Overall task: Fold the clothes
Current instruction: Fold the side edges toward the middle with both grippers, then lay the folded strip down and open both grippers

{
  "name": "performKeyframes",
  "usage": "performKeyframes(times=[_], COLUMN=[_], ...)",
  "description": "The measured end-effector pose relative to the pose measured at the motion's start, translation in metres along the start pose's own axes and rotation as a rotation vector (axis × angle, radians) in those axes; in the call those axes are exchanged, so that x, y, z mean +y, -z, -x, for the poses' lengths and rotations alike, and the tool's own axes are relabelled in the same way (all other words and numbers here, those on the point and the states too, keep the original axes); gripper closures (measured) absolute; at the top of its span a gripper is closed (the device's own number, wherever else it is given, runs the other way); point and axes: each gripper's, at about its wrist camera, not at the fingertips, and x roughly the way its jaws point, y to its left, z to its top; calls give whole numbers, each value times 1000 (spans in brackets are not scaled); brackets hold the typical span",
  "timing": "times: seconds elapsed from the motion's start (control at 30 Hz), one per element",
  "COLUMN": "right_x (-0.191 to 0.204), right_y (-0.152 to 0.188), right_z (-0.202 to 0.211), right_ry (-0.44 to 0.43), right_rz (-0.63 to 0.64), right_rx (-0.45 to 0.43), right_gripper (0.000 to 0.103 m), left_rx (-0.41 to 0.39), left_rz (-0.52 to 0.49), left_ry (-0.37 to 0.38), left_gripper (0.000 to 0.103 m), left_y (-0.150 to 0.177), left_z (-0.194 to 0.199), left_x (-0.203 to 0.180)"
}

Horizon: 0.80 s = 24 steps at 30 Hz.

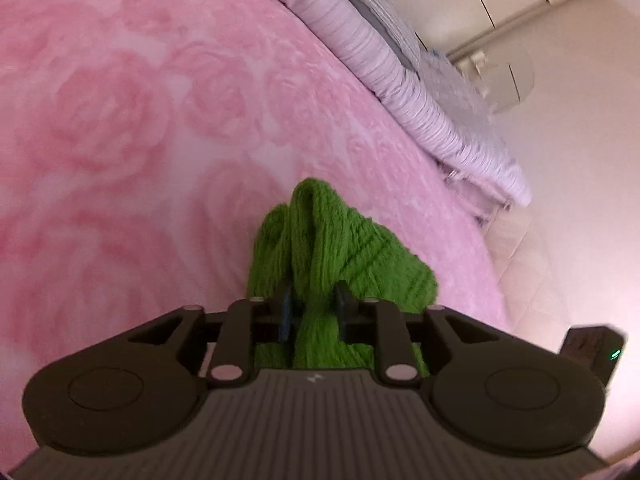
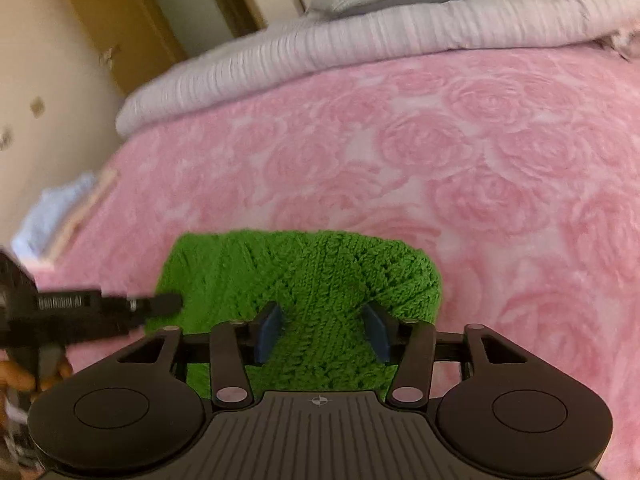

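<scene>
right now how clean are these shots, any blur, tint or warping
Left wrist view: fisheye bends the bed edge, a pink cast washes the wall, the striped duvet is motion-smeared, the green knit is soft. Right wrist view: the knit's stitches are sharp, but the left gripper and the duvet streak with blur; dark vignette in the corners.

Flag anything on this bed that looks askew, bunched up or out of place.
The green knit garment is bunched and twisted into a rope between the left gripper and right gripper, not spread flat on the pink rose blanket. Nothing looks damaged or spilled.
</scene>
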Motion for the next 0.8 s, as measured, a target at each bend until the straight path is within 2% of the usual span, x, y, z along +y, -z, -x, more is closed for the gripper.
performKeyframes(times=[0.03,0.07,0.17,0.33,0.4,0.43,0.47,0.53,0.57,0.67,0.8], right_x=[-3,-6,-19,-26,-25,-23,-21,-10,-4,26,45], right_y=[2,4,27,91,110,114,118,116,114,103,101], right_z=[9,18,55,99,101,98,96,92,90,90,84], right_ry=[-13,-25,-48,-78,-109,-121,-133,-137,-137,-53,-11], right_rz=[-26,-53,-187,-354,-416,-443,-468,-461,-455,-307,-191], right_rx=[-21,-42,-104,-142,-137,-123,-111,-95,-88,-82,-56], right_gripper=[50,50,49,49,50,50,50,54,60,65,68], left_rx=[-1,3,22,38,27,21,12,-8,-30,-78,-45], left_rz=[13,26,74,177,167,139,111,60,39,7,-60], left_ry=[-3,-5,1,64,73,87,88,80,79,72,-16], left_gripper=[68,64,63,63,66,86,98,99,99,99,99], left_y=[6,15,45,85,87,87,86,86,86,84,94], left_z=[9,18,42,58,56,55,57,62,69,88,79], left_x=[-1,-1,2,11,10,9,6,2,0,2,5])
